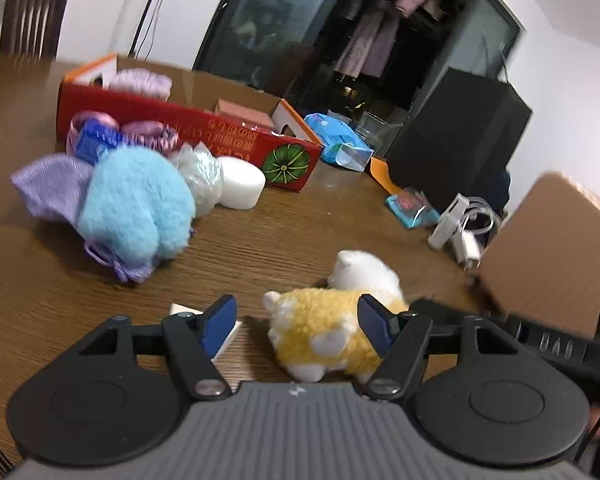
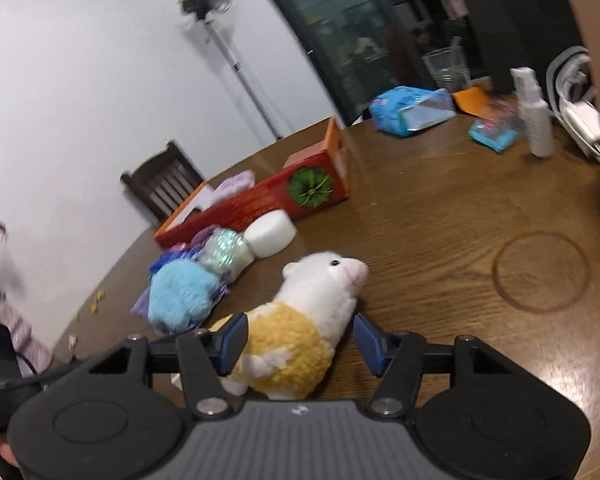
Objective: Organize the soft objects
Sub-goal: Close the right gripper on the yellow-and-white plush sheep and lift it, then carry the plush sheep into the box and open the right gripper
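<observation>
Landmark: red box [image 1: 204,128], open-topped, lying on the desk [image 1: 284,232]; every place below is given relative to it.
Contents of red box: a pale lilac soft item [image 1: 140,82] at its far end and a pink block [image 1: 240,114] nearer its green-printed end; what else it holds cannot be told.
Heap against red box: blue fluffy toy [image 1: 134,204], lavender pouch [image 1: 48,188], iridescent mesh puff [image 1: 200,176], white sponge [image 1: 242,182] and purple ribbon [image 1: 96,124], all on the desk just before its long side; none boxed.
Task item in hand: alpaca plush [image 2: 300,320], yellow body and white head, lying on the desk well in front of the red box, apart from the heap.
Left tool [image 1: 296,324]: jaws part open; one pad lies at the plush's flank, the other stands clear; no grip shown.
Right tool [image 2: 296,344]: jaws part open, straddling the plush's body; the left pad looks to touch the fleece, the right pad shows a gap; not clamped.
Progress: judged early; a few items boxed, the heap and the plush outstanding.
Remaining: close on the plush, carry it to the red box, then clear the heap.
Clutter beyond red box: tissue pack [image 1: 332,136] and charger cables [image 1: 464,228], seemingly outside the task.
</observation>
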### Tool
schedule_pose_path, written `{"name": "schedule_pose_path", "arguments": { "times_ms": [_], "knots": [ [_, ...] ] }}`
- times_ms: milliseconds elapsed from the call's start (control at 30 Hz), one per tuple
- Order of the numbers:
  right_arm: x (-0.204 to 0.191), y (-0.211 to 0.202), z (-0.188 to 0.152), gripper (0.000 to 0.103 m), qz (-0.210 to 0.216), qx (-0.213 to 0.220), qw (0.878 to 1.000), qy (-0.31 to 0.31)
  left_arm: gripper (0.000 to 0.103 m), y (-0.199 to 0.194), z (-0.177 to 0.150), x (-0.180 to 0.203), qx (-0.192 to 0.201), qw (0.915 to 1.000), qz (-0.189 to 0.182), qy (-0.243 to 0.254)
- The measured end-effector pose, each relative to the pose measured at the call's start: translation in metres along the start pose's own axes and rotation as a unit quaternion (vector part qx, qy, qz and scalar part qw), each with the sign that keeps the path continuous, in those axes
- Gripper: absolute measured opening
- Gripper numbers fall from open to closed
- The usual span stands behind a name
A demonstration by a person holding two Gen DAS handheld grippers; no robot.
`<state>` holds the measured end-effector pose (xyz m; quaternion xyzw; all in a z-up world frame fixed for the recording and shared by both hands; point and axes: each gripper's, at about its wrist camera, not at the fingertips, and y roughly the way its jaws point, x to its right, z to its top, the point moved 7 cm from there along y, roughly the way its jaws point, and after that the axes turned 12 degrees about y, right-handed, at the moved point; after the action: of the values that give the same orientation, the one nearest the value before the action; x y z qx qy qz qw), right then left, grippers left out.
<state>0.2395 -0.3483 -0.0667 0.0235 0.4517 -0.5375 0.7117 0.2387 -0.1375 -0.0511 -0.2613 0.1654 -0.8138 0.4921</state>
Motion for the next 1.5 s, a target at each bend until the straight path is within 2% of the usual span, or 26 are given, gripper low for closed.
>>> {"name": "schedule_pose_path", "arguments": {
  "times_ms": [100,233,267,367,533,633,700,800,867,1000,1167,1267,1333,1400,1500],
  "knots": [
    [0.001,0.005,-0.001,0.059,0.007,0.0,1.0,0.007,0.065,0.011,-0.003,-0.001,-0.024,0.9996,-0.009,-0.007],
    [0.001,0.019,-0.004,0.058,0.012,-0.009,1.0,0.023,0.063,0.017,-0.001,-0.001,-0.028,0.999,-0.027,-0.021],
    [0.001,0.022,-0.003,0.053,0.018,-0.012,0.999,0.031,0.061,0.019,-0.001,-0.001,-0.03,0.9989,-0.029,-0.023],
    [0.002,0.025,-0.002,0.049,0.023,-0.014,0.999,0.034,0.05,0.022,0.0,0.0,-0.027,0.9981,-0.048,-0.025],
    [-0.005,0.023,0.009,0.045,0.036,-0.007,0.999,0.024,0.05,0.019,0.014,0.0,-0.012,0.997,-0.065,-0.041],
    [-0.024,0.025,0.034,0.045,0.058,0.008,0.998,0.012,0.051,0.012,0.046,-0.004,0.029,0.9972,-0.066,-0.02],
    [-0.043,0.034,0.057,0.045,0.067,0.018,0.997,-0.013,0.051,0.016,0.079,-0.012,0.049,0.9965,-0.067,-0.008],
    [-0.073,0.061,0.103,0.045,0.084,0.041,0.994,-0.05,0.051,0.028,0.132,-0.032,0.087,0.9939,-0.067,-0.008],
    [-0.085,0.09,0.132,0.045,0.093,0.04,0.993,-0.054,0.051,0.048,0.16,-0.046,0.097,0.9935,-0.059,0.007],
    [-0.089,0.162,0.169,0.045,0.062,0.014,0.996,-0.069,0.051,0.11,0.19,-0.092,0.059,0.9957,-0.06,-0.037],
    [-0.071,0.233,0.181,0.044,0.013,-0.033,0.997,-0.072,0.05,0.17,0.183,-0.125,0.014,0.9972,-0.039,-0.061],
    [-0.06,0.249,0.175,0.043,-0.018,-0.042,0.996,-0.078,0.051,0.185,0.177,-0.126,-0.014,0.9984,-0.035,-0.041],
    [-0.06,0.249,0.172,0.042,-0.026,-0.037,0.995,-0.092,0.055,0.189,0.178,-0.123,-0.029,0.9982,-0.044,-0.027],
    [-0.063,0.247,0.171,0.043,-0.043,-0.031,0.993,-0.105,0.054,0.19,0.179,-0.123,-0.035,0.9973,-0.059,-0.025],
    [-0.07,0.24,0.176,0.058,-0.052,-0.015,0.992,-0.11,0.055,0.181,0.182,-0.127,-0.017,0.9978,-0.056,-0.029]
  ]
}}
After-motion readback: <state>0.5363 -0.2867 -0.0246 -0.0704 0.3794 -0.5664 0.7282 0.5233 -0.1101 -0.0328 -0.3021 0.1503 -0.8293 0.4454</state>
